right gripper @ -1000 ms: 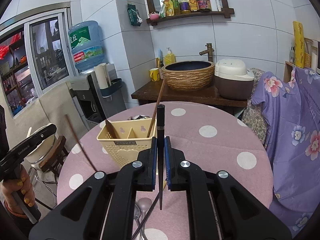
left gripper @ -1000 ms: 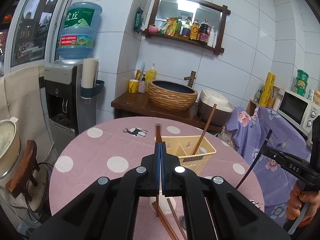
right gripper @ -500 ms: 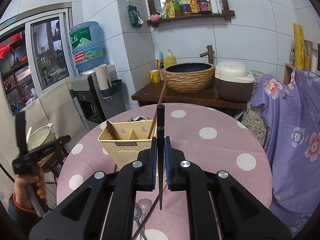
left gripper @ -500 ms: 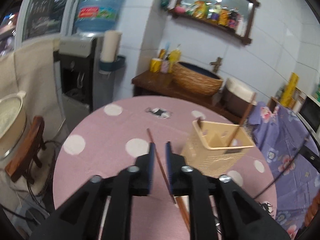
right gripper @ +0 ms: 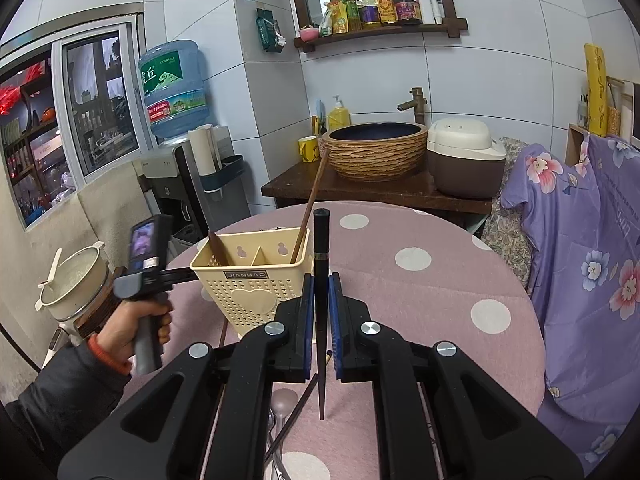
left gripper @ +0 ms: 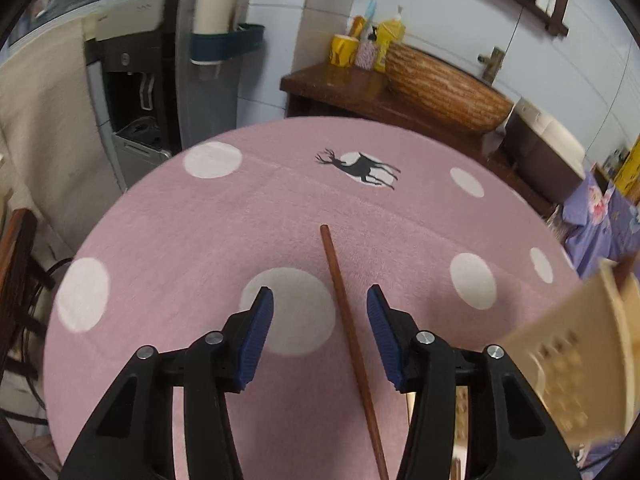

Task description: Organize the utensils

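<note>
My left gripper points down at the pink dotted tablecloth, and its jaws are opening. A brown chopstick lies on the cloth between the blue pads and touches neither. The cream utensil basket is blurred at the right edge. My right gripper is shut on a black chopstick, held upright in front of the basket. A brown chopstick leans in the basket's right compartment, and another brown utensil stands in the left one. A spoon and a dark stick lie beneath the right gripper.
A hand holds the left gripper's body left of the basket. Beyond the table stand a water dispenser and a wooden stand with a woven basin and rice cooker. Purple floral cloth hangs at the right, and a pot sits at the left.
My left gripper swung left and down from above the basket and opened. The brown chopstick it gripped now lies loose on the cloth. The right gripper has not moved.
</note>
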`<move>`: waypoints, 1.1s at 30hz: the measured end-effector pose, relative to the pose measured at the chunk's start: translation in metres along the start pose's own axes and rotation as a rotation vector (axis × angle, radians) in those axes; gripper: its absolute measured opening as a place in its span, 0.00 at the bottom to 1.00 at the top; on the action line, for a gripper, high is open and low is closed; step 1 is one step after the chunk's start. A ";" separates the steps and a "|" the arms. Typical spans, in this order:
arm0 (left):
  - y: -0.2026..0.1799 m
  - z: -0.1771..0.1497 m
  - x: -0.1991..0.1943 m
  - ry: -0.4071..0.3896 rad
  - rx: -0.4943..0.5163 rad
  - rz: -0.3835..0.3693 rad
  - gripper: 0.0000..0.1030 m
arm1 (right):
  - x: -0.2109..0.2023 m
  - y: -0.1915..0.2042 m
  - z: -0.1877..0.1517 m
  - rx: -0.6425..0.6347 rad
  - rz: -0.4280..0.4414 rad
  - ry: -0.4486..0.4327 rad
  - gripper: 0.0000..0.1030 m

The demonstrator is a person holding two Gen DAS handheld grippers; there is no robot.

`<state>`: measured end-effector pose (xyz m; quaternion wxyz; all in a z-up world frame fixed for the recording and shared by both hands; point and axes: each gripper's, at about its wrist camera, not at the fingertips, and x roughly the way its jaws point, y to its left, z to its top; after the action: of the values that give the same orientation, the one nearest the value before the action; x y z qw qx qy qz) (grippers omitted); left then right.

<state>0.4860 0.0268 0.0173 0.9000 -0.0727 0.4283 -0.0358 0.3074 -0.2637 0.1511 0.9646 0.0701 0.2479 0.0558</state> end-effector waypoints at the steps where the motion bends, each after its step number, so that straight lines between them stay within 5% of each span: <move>1: -0.002 0.003 0.010 0.014 0.004 0.009 0.45 | 0.001 -0.001 -0.001 0.003 0.001 0.002 0.08; 11: -0.009 0.016 0.056 0.062 0.031 0.054 0.44 | 0.010 -0.006 -0.004 0.014 0.000 0.015 0.08; 20: -0.023 0.020 0.070 0.027 0.126 0.170 0.28 | 0.010 -0.005 -0.006 0.016 0.001 0.010 0.08; 24: -0.025 0.019 0.070 0.008 0.133 0.193 0.10 | 0.010 -0.005 -0.006 0.018 0.002 0.010 0.08; 33: -0.011 0.013 0.058 -0.013 0.047 0.149 0.08 | 0.008 -0.002 -0.006 0.029 0.011 0.007 0.08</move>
<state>0.5323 0.0096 -0.0170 0.9043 -0.0196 0.4258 0.0217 0.3119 -0.2641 0.1412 0.9623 0.0854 0.2518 0.0580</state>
